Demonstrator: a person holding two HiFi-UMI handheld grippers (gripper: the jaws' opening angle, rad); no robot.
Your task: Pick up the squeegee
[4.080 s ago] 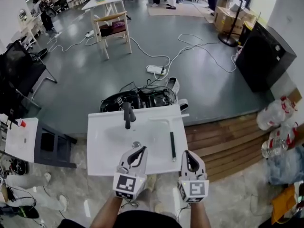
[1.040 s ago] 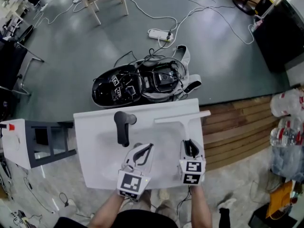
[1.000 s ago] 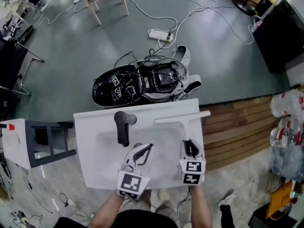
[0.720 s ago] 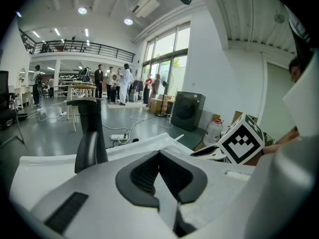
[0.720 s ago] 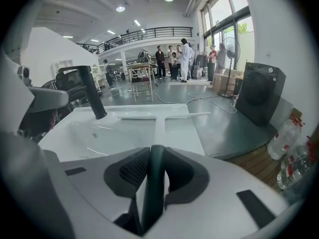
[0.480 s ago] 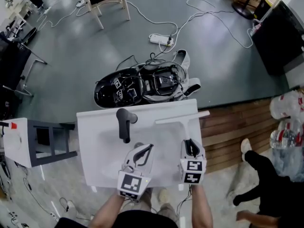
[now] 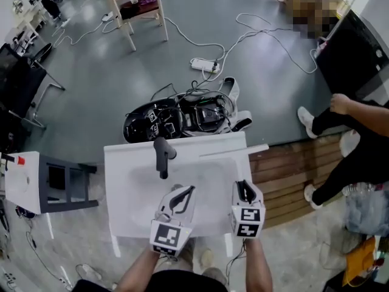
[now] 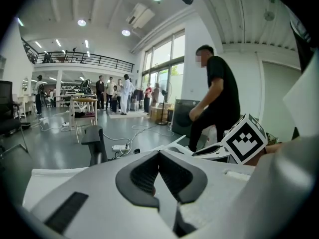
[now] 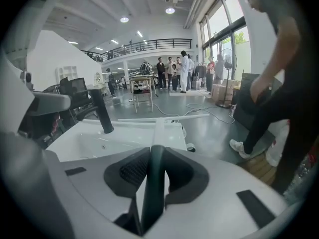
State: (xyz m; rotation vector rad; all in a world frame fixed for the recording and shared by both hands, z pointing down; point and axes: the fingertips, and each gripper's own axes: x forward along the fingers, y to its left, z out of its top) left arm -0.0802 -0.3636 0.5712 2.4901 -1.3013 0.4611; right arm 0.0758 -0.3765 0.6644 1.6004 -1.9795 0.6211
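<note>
right gripper (image 7: 244,189): clamped on squeegee (image 7: 234,152) handle | left gripper (image 7: 182,194): jaws together, empty | risk: end-held, so blade at 12 o'clock may droop, clip sink (image 7: 114,181) rim

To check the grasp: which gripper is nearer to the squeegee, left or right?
Right. The right gripper is shut on the squeegee by its dark handle. The left gripper is empty, apart from it to the left, over the white sink.
</note>
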